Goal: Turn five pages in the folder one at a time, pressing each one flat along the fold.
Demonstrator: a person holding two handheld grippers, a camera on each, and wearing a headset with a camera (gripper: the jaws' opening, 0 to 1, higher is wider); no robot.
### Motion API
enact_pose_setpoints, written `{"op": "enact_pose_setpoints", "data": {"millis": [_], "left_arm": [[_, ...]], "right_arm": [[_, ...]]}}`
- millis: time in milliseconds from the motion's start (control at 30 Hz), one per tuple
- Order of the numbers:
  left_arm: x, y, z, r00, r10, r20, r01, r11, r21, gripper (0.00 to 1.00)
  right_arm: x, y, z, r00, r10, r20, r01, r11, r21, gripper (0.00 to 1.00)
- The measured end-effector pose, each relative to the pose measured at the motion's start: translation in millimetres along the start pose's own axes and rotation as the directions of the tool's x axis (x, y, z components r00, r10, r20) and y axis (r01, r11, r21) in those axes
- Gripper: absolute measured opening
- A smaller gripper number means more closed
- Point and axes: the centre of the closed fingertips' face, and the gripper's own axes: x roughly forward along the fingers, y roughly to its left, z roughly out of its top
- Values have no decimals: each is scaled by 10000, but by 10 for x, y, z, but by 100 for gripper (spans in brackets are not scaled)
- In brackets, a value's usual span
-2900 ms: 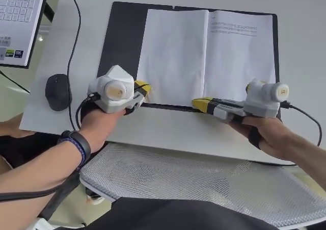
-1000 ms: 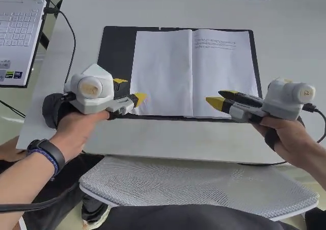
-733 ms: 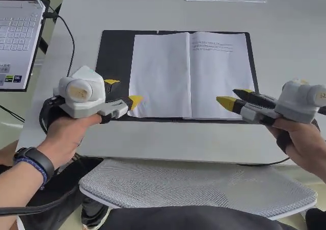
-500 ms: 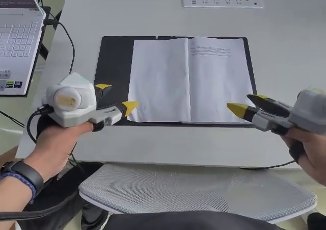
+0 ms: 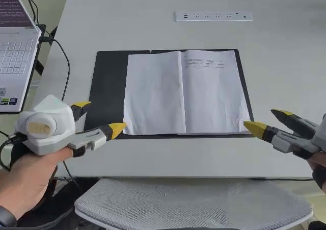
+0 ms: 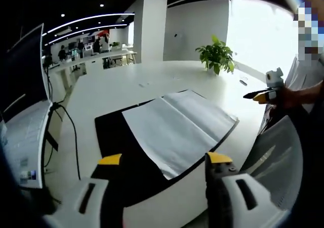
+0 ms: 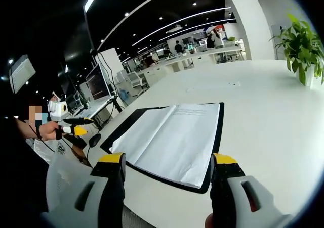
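Observation:
The black folder (image 5: 108, 95) lies open on the white table with its white pages (image 5: 183, 92) flat, a few printed lines on the right-hand page. My left gripper (image 5: 99, 118) hovers open and empty off the folder's near left corner. My right gripper (image 5: 268, 121) hovers open and empty just off the near right corner. In the left gripper view the folder (image 6: 114, 132) and pages (image 6: 177, 127) lie beyond my left gripper (image 6: 164, 160), with the right gripper (image 6: 263, 93) far off. In the right gripper view the pages (image 7: 172, 137) lie ahead of my right gripper (image 7: 167, 160).
A laptop (image 5: 12, 56) sits at the table's left edge with cables (image 5: 63, 61) trailing beside it. A power strip (image 5: 214, 16) lies behind the folder. A mesh chair back (image 5: 193, 204) is under the table's near edge. A potted plant (image 7: 304, 46) stands far off.
Both grippers have drawn back from the folder's near edge and spread apart sideways, their jaws now wider. The folder and pages stay as they were; the head camera has tilted up.

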Motion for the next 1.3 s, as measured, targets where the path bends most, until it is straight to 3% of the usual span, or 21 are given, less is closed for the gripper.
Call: {"op": "enact_pose_setpoints", "data": {"millis": [300,600,833,1033,1300], "left_arm": [[-64,-9,-14,10000,55,-45,-55,10000,32,66],[43,-133,165,9996,-259,106,255,9991,341,68],[136,-239,234,9984,-555,109,549,9971,530,67],[244,-383,346,9959,-887,147,873,9931,777,66],[468,-701,563,9862,-1632,285,1588,9803,1178,65]], "right_arm": [[-115,-31,-78,9996,-289,5,289,9996,76,71],[-171,-63,-93,9993,-373,-17,373,9993,58,72],[-212,-91,-116,9991,-419,23,419,9990,134,72],[-220,-108,-109,9987,-499,93,498,9986,190,72],[-256,-129,-120,9983,-551,160,548,9982,225,71]]}}
